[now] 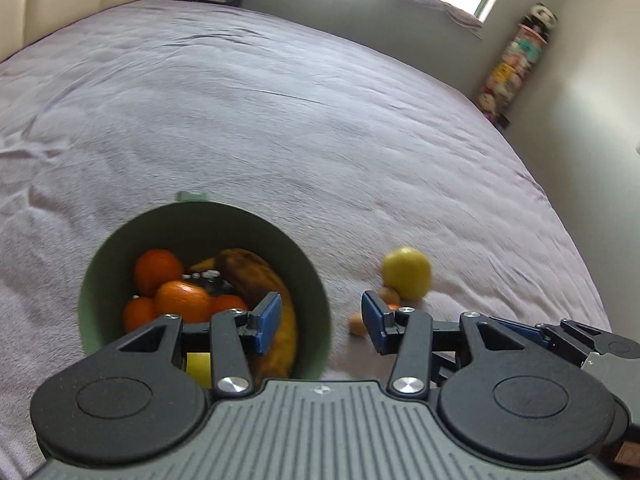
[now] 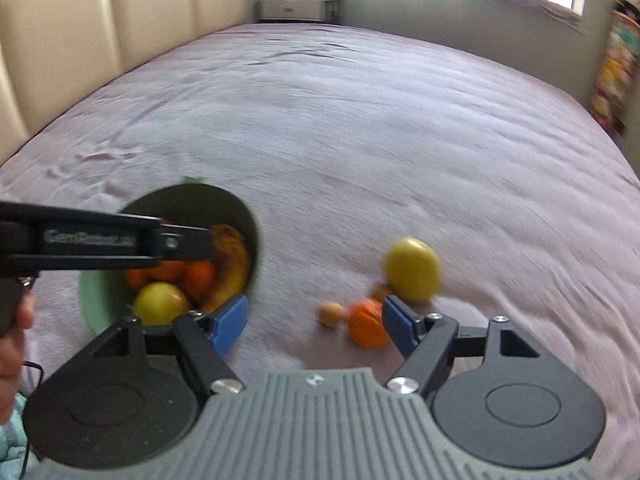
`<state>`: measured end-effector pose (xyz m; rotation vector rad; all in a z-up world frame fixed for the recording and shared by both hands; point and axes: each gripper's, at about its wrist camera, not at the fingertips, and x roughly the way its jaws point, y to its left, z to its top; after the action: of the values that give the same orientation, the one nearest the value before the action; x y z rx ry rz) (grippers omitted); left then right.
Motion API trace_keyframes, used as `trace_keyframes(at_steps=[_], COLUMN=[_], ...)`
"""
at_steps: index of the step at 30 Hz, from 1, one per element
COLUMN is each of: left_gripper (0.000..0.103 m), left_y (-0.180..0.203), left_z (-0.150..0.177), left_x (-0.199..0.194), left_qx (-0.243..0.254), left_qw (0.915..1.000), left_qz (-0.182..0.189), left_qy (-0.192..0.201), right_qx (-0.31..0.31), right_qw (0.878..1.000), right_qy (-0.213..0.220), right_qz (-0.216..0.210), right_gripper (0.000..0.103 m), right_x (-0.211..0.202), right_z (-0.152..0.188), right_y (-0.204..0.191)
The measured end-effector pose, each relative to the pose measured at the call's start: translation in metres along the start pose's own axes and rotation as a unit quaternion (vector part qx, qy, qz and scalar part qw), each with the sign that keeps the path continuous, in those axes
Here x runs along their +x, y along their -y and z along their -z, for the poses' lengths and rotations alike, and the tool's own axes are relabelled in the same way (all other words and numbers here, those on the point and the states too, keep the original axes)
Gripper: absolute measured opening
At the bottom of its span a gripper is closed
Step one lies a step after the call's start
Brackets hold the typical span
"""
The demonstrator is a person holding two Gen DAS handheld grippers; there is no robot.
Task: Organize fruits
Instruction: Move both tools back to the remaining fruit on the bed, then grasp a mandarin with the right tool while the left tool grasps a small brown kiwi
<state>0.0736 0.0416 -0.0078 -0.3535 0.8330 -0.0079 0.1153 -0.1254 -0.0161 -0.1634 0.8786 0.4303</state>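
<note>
Left wrist view: the left claw [image 1: 320, 322] hangs above the bed [image 1: 280, 120], its blue pads apart with nothing between them. Under its left pad stands a green bowl [image 1: 120, 260] on the lilac bedsheet. Inside the bowl lie several oranges [image 1: 158, 270], a browning banana [image 1: 256, 276] along the right wall, and a yellow fruit [image 1: 199, 366] at the near edge, mostly hidden by the claw's linkage. To the right of the bowl, apart from it, a yellow apple [image 1: 406, 274] lies on the sheet, with two small brownish fruits [image 1: 389, 294] near it; what they are is too blurred to tell. The right claw's black linkage shows at the lower right edge.

Right wrist view: the right claw [image 2: 316, 326] also stands apart and empty. The left claw's black arm crosses over the bowl [image 2: 94, 300] from the left. In the bowl: oranges [image 2: 200, 276], banana [image 2: 232, 264], a yellow-green apple [image 2: 160, 306]. On the sheet to the right lie the yellow apple [image 2: 414, 270], an orange [image 2: 366, 326] against the right pad, and a small tan fruit [image 2: 332, 314]. A person's hand [image 2: 12, 360] shows at the left edge.
</note>
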Motion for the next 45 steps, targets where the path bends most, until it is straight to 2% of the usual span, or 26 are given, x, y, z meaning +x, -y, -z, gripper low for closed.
trace_keyframes(at_steps=[5,11,15,18,23,29,39,45], left_gripper=[0.054,0.054,0.054,0.054,0.054,0.054,0.053,0.051], left_y=[0.019,0.034,0.044,0.051,0.064,0.081,0.084,0.089], left_z=[0.011,0.027,0.034,0.038,0.046,0.060,0.067,0.072], left_x=[0.002,0.008,0.014,0.019,0.028,0.043,0.071,0.086], left_qx=[0.040,0.082,0.110,0.135,0.180,0.256,0.286,0.320], left_qw=[0.9991,0.9962,0.9935,0.9905,0.9831,0.9663,0.9575,0.9443], left_qz=[0.010,0.030,0.032,0.025,0.027,0.002,-0.034,-0.075], left_qy=[-0.002,0.000,0.000,0.005,0.016,0.030,0.015,0.008], right_qx=[0.064,0.092,0.109,0.124,0.159,0.206,0.203,0.224], right_qw=[0.998,0.995,0.993,0.991,0.987,0.978,0.978,0.973], right_qy=[-0.015,-0.023,-0.029,-0.032,-0.025,-0.010,-0.001,-0.004], right_qz=[0.021,0.038,0.037,0.032,0.021,-0.009,-0.046,-0.061], right_gripper=[0.074,0.070,0.066,0.059,0.057,0.055,0.052,0.052], right_x=[-0.010,-0.007,0.001,0.006,0.012,0.021,0.050,0.072], right_z=[0.021,0.040,0.049,0.052,0.052,0.047,0.038,0.035], right_y=[0.030,0.049,0.058,0.067,0.081,0.092,0.083,0.087])
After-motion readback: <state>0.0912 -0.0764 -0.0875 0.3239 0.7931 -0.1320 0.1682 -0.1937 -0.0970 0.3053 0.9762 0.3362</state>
